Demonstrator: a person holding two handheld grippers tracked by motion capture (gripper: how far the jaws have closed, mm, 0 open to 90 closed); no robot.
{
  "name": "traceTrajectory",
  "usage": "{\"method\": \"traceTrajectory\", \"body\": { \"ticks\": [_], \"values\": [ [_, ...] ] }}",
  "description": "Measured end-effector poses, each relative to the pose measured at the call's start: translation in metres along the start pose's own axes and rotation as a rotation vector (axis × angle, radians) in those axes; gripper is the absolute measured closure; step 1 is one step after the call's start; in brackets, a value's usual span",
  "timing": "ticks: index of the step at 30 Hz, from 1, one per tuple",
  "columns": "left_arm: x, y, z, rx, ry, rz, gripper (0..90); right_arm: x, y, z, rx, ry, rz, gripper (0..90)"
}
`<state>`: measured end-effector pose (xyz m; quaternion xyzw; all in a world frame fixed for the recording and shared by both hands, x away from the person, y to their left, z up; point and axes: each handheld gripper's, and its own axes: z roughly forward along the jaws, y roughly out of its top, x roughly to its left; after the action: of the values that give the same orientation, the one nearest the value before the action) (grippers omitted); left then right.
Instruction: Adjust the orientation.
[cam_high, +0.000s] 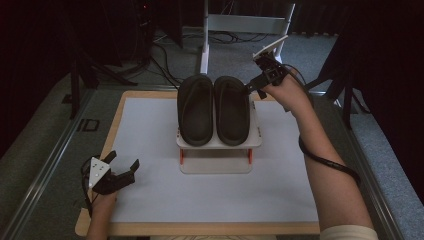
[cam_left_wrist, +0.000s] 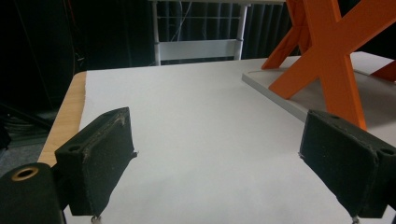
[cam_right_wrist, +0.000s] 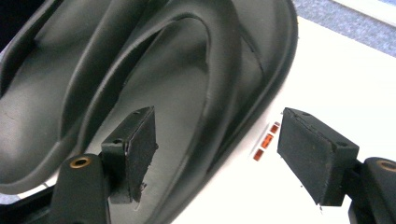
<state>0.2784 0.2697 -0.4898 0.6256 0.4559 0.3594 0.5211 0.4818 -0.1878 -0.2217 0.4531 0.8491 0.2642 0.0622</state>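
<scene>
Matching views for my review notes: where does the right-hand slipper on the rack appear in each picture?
High view: right slipper lies centre, on the white rack, the right gripper at its far right edge.
Left gripper view: I cannot find it; the rack's orange legs rise at upper right.
Right gripper view: it spreads across the upper left, its edge between open jaws.
Shared landmark: the rack.

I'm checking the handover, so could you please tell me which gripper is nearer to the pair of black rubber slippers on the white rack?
Right. The right gripper sits open at the far edge of the black rubber slippers; the left gripper rests open near the table's front-left corner, well apart from them.
</scene>
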Motion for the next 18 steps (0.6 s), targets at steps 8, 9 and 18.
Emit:
{"method": "traceTrajectory", "body": {
  "ticks": [8, 9, 18],
  "values": [
    [0.000, 0.000, 0.000, -0.003, 0.001, -0.002, 9.6, -0.018, -0.021, -0.005, -0.040, 0.005, 0.015, 24.5],
    [0.000, 0.000, 0.000, -0.002, 0.001, -0.002, 9.6, -0.020, -0.024, -0.006, -0.039, 0.004, 0.016, 24.1],
    [0.000, 0.000, 0.000, -0.002, 0.003, -0.001, 9.6, -0.044, -0.053, -0.001, -0.057, -0.010, 0.021, 21.3]
  ]
}}
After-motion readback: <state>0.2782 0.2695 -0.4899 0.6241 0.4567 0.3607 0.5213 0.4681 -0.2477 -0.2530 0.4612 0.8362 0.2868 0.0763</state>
